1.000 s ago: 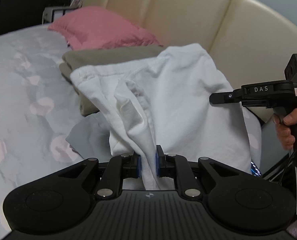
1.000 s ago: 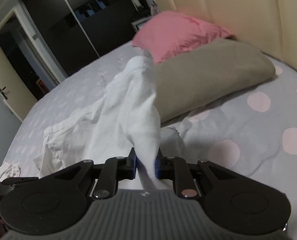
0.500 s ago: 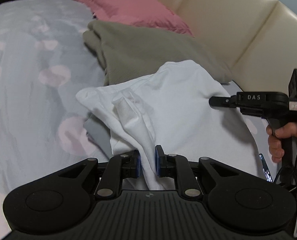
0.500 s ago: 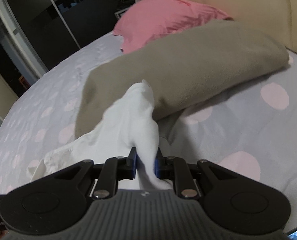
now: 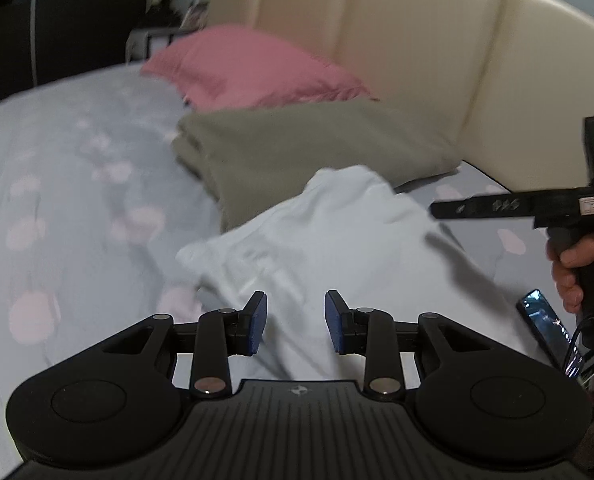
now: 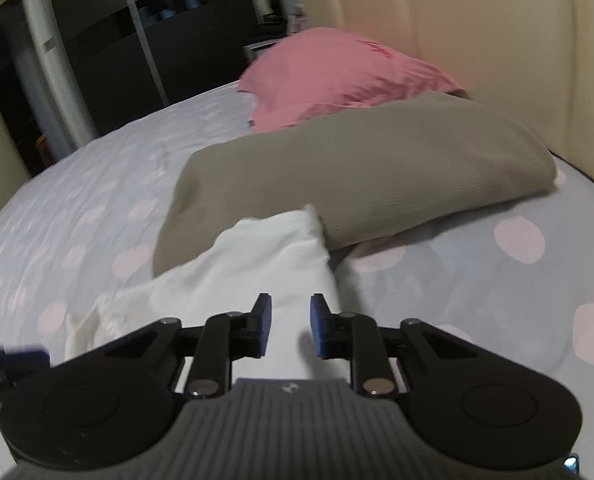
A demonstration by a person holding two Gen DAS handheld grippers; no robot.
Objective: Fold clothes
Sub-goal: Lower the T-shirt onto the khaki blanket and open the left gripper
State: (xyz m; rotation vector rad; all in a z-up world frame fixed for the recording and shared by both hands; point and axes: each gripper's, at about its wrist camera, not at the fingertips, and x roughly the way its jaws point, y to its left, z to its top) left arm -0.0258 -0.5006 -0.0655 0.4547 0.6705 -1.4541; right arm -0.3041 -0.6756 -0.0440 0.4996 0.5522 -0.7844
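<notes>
A white garment (image 5: pixel 337 236) lies on the dotted bedsheet, its far end against the olive pillow. My left gripper (image 5: pixel 295 322) is open and empty just above its near edge. My right gripper (image 6: pixel 291 326) is open too, over the same white garment (image 6: pixel 265 256). The right gripper also shows side-on in the left wrist view (image 5: pixel 437 210), held by a hand at the right, above the garment's right side.
An olive pillow (image 5: pixel 305 148) and a pink pillow (image 5: pixel 253 68) lie behind the garment, against a cream padded headboard (image 5: pixel 437 40). A phone (image 5: pixel 545 320) lies on the bed at the right, near cables. Dark wardrobe doors (image 6: pixel 117 40) stand beyond the bed.
Both grippers lowered the white garment onto the bed, then opened and let it go. The garment now lies flat instead of hanging from the jaws.
</notes>
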